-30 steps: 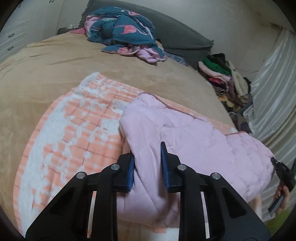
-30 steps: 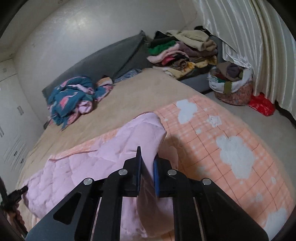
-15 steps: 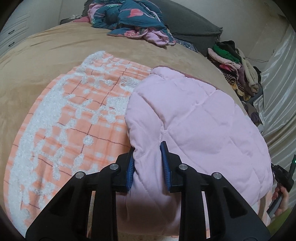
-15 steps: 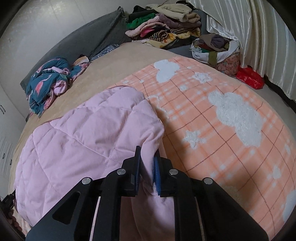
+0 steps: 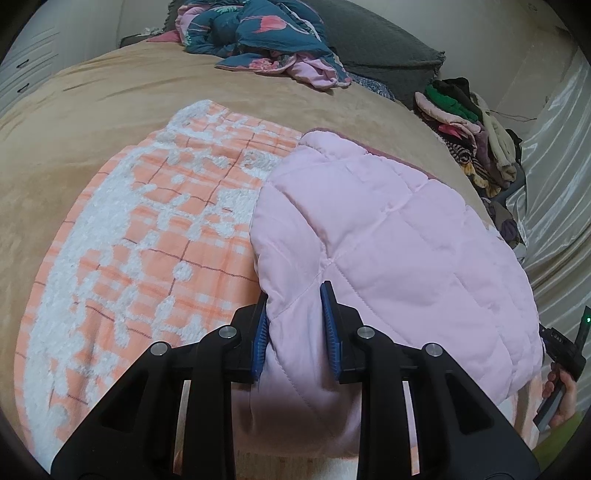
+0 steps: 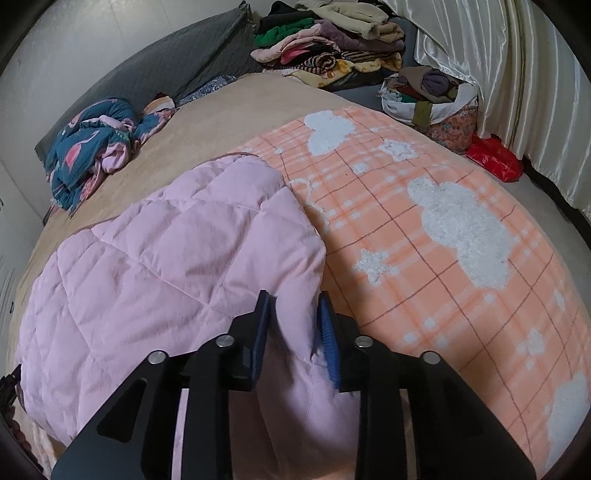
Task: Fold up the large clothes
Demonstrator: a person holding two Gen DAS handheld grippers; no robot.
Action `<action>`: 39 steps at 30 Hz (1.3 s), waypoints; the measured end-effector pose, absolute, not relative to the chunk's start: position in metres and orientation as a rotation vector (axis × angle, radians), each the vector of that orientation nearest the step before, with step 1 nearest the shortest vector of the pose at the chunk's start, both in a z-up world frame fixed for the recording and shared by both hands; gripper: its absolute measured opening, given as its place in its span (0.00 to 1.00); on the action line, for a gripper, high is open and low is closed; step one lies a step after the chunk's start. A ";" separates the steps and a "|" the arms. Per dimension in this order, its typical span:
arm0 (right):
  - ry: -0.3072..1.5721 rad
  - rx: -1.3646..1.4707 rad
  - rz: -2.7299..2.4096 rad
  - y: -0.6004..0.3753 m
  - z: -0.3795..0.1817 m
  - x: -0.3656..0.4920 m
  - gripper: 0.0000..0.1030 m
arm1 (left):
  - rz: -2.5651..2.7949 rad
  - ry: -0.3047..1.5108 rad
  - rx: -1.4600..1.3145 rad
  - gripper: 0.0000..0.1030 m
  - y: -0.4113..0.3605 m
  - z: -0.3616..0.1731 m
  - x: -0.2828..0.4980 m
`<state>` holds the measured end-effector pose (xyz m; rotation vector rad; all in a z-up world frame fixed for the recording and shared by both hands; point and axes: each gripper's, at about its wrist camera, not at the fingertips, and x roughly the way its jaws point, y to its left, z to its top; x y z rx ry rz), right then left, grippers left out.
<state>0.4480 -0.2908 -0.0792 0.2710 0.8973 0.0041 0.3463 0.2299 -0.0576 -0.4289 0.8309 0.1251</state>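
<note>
A pink quilted blanket lies folded on an orange-and-white checked fleece blanket on the bed. My left gripper has the pink quilt's near left edge between its blue pads, jaws a few centimetres apart. In the right wrist view the pink quilt lies left of the orange blanket. My right gripper has the quilt's near right corner between its pads, jaws now wider apart and the fabric loose between them.
A tan bedspread covers the bed. A crumpled blue flamingo-print garment and a grey pillow lie at the head. Piled clothes, a full laundry basket and curtains stand beyond the bed.
Both grippers carried the pink quilt's edge forward and down, laying it flat over itself. The right jaws, shut before, have opened. The left jaws have widened a little.
</note>
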 end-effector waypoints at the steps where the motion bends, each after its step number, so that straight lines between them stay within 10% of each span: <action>1: 0.899 0.267 0.004 -0.291 -0.078 0.447 0.35 | 0.127 0.832 -0.428 0.18 0.230 -0.057 0.345; 14: 0.859 0.268 0.031 -0.296 -0.055 0.418 0.72 | 0.152 0.824 -0.401 0.20 0.226 -0.039 0.325; 19: 0.801 0.302 0.051 -0.299 -0.033 0.402 0.89 | 0.156 0.806 -0.396 0.34 0.224 -0.023 0.316; 33: 0.636 0.307 0.217 -0.291 0.046 0.338 0.96 | 0.163 0.725 -0.417 0.91 0.214 0.025 0.277; 39: 0.592 0.308 0.272 -0.286 0.069 0.310 0.96 | 0.154 0.686 -0.409 0.91 0.207 0.044 0.259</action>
